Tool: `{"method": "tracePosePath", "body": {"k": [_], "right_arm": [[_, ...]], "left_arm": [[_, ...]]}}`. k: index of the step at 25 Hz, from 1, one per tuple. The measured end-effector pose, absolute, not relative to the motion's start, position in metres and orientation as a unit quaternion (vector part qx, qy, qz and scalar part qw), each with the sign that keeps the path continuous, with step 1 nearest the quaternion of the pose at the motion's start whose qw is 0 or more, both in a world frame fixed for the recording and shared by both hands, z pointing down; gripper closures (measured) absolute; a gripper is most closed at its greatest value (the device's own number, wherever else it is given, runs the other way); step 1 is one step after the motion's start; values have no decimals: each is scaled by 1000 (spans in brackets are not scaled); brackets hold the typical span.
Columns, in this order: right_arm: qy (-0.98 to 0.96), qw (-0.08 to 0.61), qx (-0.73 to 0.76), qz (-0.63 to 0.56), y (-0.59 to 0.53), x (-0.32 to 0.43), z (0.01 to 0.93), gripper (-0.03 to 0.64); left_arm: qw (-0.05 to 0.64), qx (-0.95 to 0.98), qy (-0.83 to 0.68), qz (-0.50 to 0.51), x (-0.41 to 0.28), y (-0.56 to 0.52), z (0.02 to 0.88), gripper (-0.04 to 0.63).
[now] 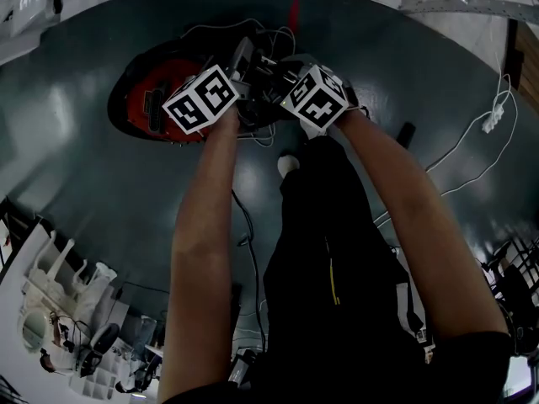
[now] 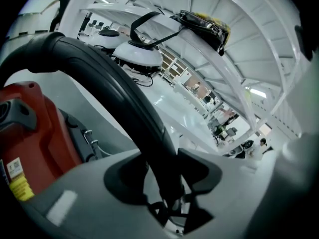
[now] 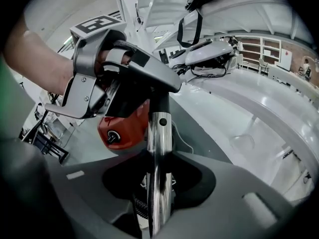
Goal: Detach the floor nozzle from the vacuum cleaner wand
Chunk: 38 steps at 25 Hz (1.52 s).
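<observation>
On dark floor (image 1: 76,141), red vacuum (image 1: 145,99).

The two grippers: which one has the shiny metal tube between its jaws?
The right gripper: its jaws close on the shiny metal tube, while the left gripper holds the black curved handle.

Vacuum body (image 1: 147,99) lay on floor (image 1: 84,175), upper left of head view. Just right of it, left gripper (image 2: 164,178) closed around curved handle (image 2: 124,98); right gripper (image 3: 159,183) beside it, around wand (image 3: 159,143), below handle.
</observation>
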State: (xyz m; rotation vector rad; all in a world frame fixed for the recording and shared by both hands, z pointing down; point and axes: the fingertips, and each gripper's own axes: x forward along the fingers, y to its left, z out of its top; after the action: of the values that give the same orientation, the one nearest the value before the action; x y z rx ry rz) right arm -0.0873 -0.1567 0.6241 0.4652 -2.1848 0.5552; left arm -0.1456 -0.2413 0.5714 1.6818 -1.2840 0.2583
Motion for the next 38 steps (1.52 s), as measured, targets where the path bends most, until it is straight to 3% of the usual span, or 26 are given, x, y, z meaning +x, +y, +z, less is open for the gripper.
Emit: {"method": "tracePosePath", "body": {"k": [8,19,38], "right_arm": [[-856,419,204,222,-156,-81,620,474],[-870,438,148,171,-142,-88,621,431],[-842,453,178,231,-140,-85,627,453]], "left_arm": [[541,653,-512,139,-144,-241,575,419],[540,655,-513,129,-144,-228,562,426],[562,643,-500,146,-145,-228,566,428]]}}
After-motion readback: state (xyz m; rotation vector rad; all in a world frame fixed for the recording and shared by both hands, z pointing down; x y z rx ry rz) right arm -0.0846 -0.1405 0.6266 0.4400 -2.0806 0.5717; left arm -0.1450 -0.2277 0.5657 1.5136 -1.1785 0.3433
